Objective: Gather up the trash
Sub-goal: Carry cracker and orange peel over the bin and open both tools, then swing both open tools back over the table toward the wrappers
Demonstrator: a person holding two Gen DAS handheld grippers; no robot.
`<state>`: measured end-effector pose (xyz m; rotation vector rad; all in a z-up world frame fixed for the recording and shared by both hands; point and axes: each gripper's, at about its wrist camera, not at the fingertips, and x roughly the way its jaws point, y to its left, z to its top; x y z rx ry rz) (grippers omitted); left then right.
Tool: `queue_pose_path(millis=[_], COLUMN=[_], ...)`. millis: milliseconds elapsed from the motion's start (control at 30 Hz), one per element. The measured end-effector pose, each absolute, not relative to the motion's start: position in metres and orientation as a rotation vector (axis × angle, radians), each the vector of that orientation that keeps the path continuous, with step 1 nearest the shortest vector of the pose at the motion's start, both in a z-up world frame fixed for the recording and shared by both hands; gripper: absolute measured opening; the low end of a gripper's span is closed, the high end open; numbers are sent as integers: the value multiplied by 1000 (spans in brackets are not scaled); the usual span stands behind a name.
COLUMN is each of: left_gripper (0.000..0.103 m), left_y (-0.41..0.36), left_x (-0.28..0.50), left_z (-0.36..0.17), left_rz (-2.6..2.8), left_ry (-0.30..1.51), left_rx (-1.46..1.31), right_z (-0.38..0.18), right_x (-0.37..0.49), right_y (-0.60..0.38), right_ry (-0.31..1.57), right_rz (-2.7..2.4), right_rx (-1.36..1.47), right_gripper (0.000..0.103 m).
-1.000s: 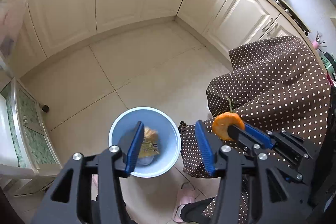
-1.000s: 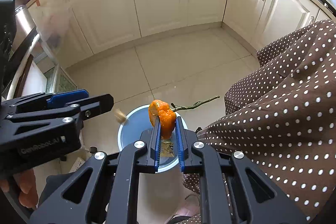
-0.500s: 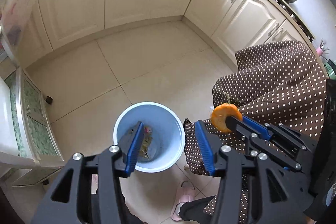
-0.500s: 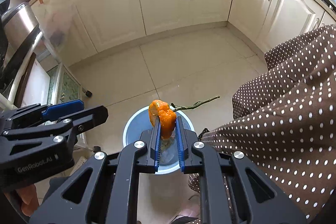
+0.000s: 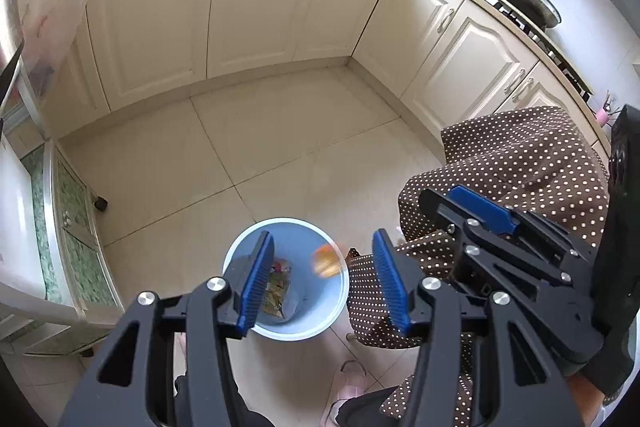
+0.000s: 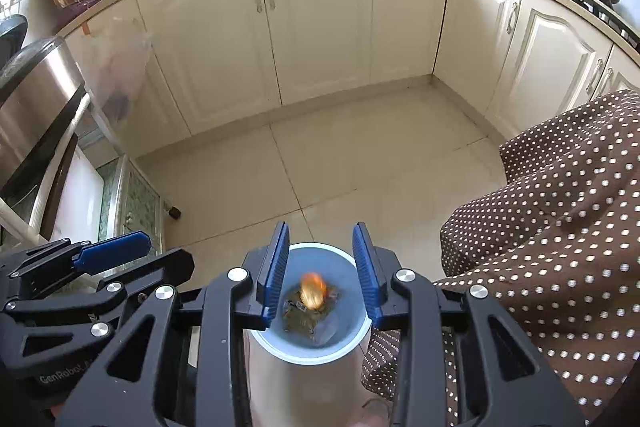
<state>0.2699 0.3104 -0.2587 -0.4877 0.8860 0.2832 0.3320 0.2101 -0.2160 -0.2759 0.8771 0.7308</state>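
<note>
A light blue trash bin point(image 5: 240, 259) stands on the tiled floor with wrappers point(image 5: 276, 287) at its bottom; it also shows in the right wrist view point(image 6: 360, 327). A blurred orange peel point(image 6: 313, 291) is in mid-air inside the bin's mouth, and shows in the left wrist view point(image 5: 325, 259) near the right wall. My right gripper point(image 6: 322, 273) is open and empty directly above the bin. My left gripper point(image 5: 322, 283) is open and empty above the bin, to the left of the right one.
A table with a brown polka-dot cloth point(image 5: 520, 163) stands just right of the bin. A glass-door cart point(image 5: 68, 247) is on the left. Cream cabinets point(image 6: 320, 27) line the back and right. A pink slipper point(image 5: 350, 377) lies near the bin.
My right gripper opened and let go of the orange peel, which now falls into the bin. The twig held with it is gone from view. Both grippers have risen slightly.
</note>
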Motion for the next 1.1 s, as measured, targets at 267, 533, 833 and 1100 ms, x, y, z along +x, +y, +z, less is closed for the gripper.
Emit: queue_pose_path(millis=[267, 533, 833, 1100], left_gripper=[50, 53, 61, 66], left_y=[287, 222, 94, -18], left_x=[257, 256, 284, 339], left_z=[-218, -158, -116, -115], left_rz=[245, 139, -109, -266], left_ry=[817, 729, 718, 780], left_rx=[-459, -363, -229, -129], right_z=[-164, -97, -50, -62], right_x=[313, 296, 293, 318], right_y=[173, 98, -46, -157], right_ry=[780, 650, 554, 599], right_rz=[679, 581, 363, 147], right_rx=[-274, -214, -111, -49], right_gripper=[36, 41, 48, 50])
